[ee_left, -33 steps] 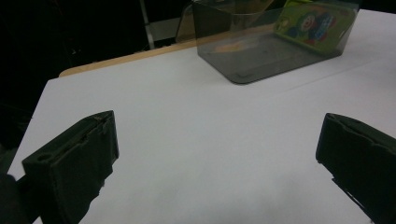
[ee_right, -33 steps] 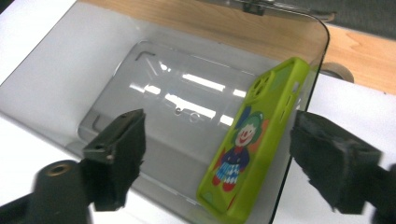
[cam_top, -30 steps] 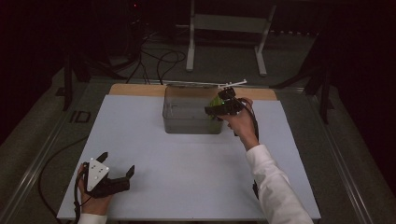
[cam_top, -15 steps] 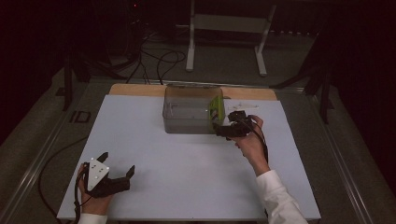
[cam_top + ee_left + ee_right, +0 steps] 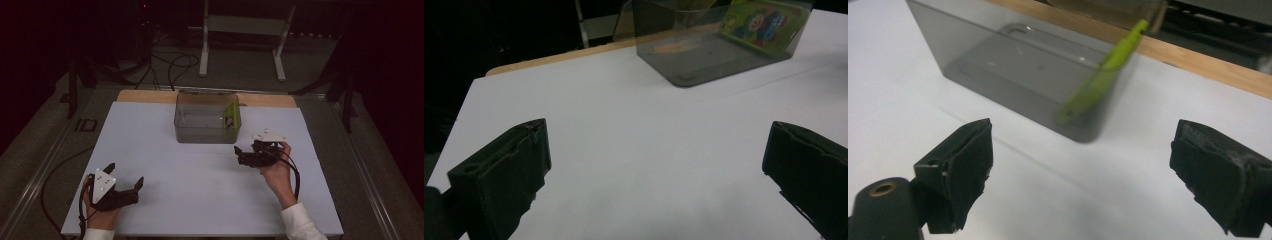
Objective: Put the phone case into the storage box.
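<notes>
Smoky clear bin at the far middle of the white table top, just in front of a wooden strip along the far edge. Inside, at its right end, a green card-like packet leaning on edge against the bin wall, upper end at the rim — cartoon print on its face in the left gripper view, a thin tilted green edge in the right gripper view.

Right gripper low over the table, just in front of the bin's right corner and clear of it — jaws wide apart, nothing between them, pointing toward the bin.

Left gripper near the front left corner of the table, well apart from the bin, jaws likewise spread wide and empty, bare white surface between them. Grey three-cornered plate on top of each gripper, cable trailing off toward the person's sleeve.
</notes>
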### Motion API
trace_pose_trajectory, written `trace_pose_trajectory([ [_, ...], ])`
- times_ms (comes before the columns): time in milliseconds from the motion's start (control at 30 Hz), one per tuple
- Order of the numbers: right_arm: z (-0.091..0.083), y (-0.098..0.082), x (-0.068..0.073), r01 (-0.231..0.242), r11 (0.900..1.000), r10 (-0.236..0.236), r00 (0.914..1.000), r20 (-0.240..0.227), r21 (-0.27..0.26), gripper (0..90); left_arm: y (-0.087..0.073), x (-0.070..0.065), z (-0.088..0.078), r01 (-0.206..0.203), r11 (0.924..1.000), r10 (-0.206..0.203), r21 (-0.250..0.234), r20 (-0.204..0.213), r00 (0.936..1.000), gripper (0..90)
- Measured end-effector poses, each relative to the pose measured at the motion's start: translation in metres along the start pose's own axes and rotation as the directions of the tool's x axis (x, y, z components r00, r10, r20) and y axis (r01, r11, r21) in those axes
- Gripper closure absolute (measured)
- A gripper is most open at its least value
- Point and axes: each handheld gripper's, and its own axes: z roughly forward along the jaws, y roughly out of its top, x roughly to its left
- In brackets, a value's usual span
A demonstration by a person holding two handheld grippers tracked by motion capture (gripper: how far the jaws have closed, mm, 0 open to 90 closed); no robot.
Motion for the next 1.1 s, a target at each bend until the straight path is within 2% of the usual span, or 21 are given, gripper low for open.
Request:
trace_pose_trajectory([
  [100,-0.011,-0.010,0.004,0.028,0.999,-0.027,0.9994,0.021,-0.040,10.4,0.001,0.001,0.001,0.006,1.0000,-0.006,-0.004,0.000,1.0000,0.0],
  [167,-0.013,-0.013,0.004,0.028,0.998,-0.027,0.9994,0.024,-0.059,10.4,0.001,0.001,0.001,0.006,1.0000,-0.006,-0.004,0.000,1.0000,0.0],
  [200,-0.019,-0.026,0.002,0.017,0.996,-0.014,0.9992,0.037,-0.085,10.4,0.001,0.002,0.001,0.011,0.9999,-0.011,-0.006,0.002,0.9999,0.0],
  [300,-0.021,-0.030,0.001,0.015,0.996,-0.012,0.9994,0.031,-0.089,10.4,0.001,0.003,0.002,0.013,0.9999,-0.013,-0.007,0.002,0.9999,0.0],
  [333,-0.025,-0.039,0.001,0.012,0.993,-0.010,0.9997,0.024,-0.120,10.4,0.002,0.003,0.002,0.014,0.9999,-0.014,-0.007,0.003,0.9999,0.0],
  [467,-0.033,-0.048,-0.001,0.005,0.987,-0.002,0.9999,0.016,-0.160,10.4,0.002,0.003,0.002,0.012,0.9999,-0.012,-0.008,0.004,0.9999,0.0],
  [500,-0.037,-0.052,-0.002,0.000,0.980,0.002,1.0000,0.009,-0.201,10.4,0.002,0.003,0.002,0.014,0.9999,-0.014,-0.009,0.006,0.9999,0.0],
  [633,-0.044,-0.058,-0.003,-0.018,0.974,0.019,0.9998,0.002,-0.225,10.4,0.002,0.004,0.001,0.017,0.9998,-0.017,-0.013,0.008,0.9998,0.0],
  [667,-0.047,-0.062,-0.003,-0.016,0.967,0.017,0.9998,0.003,-0.253,10.6,0.002,0.004,0.001,0.016,0.9998,-0.016,-0.012,0.011,0.9998,0.0],
  [833,-0.051,-0.073,-0.005,-0.024,0.966,0.025,0.9997,-0.001,-0.258,10.8,0.002,0.003,0.000,0.007,0.9998,-0.007,-0.017,0.018,0.9998,0.0],
  [867,-0.052,-0.076,-0.006,-0.028,0.961,0.028,0.9996,-0.006,-0.275,11.0,0.002,0.003,0.000,0.003,0.9998,-0.003,-0.019,0.018,0.9998,0.0],
  [967,-0.054,-0.085,-0.010,-0.050,0.959,0.050,0.9987,-0.008,-0.279,11.7,0.003,0.002,-0.002,-0.003,0.9996,0.004,-0.027,0.021,0.9998,0.0],
  [1100,-0.057,-0.092,-0.012,-0.039,0.958,0.039,0.9992,-0.005,-0.283,12.6,0.002,0.002,-0.002,-0.010,0.9997,0.010,-0.024,0.020,0.9997,0.0],
])
